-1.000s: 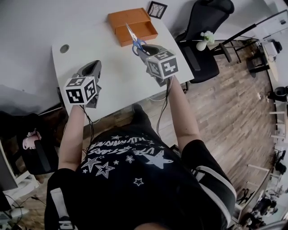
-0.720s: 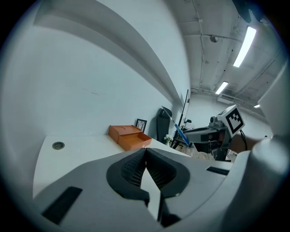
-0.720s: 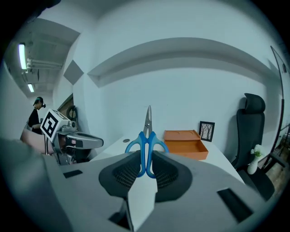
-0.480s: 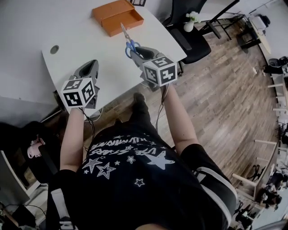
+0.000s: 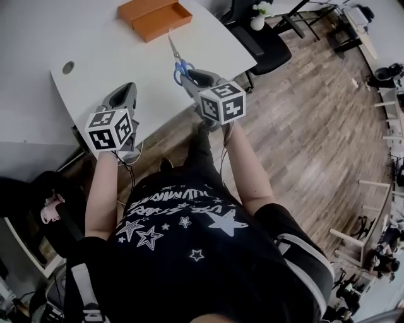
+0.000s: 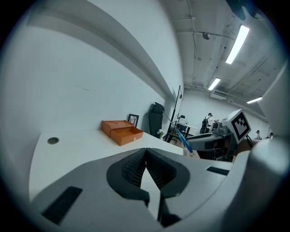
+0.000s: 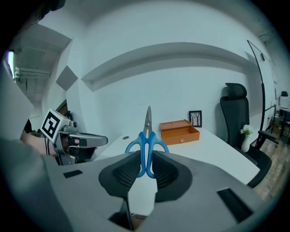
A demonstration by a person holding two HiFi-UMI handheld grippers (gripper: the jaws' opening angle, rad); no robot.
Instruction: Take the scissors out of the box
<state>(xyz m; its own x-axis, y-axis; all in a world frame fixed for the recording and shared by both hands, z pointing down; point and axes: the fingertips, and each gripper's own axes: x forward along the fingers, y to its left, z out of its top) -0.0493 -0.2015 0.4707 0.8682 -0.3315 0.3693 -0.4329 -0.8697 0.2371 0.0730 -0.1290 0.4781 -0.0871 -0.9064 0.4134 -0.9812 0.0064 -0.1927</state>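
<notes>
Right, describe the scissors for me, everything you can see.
The scissors have blue, plastic-looking loop handles and slim silver metal blades, closed together. The right gripper pinches the handles between its fingers, with the blades pointing away from the person toward the open orange box. They are out of the box, held over the white table.

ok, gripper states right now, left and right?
Left gripper: shut, nothing between the jaws.
Right gripper: shut on the scissors, gripping them by the blue handles.
</notes>
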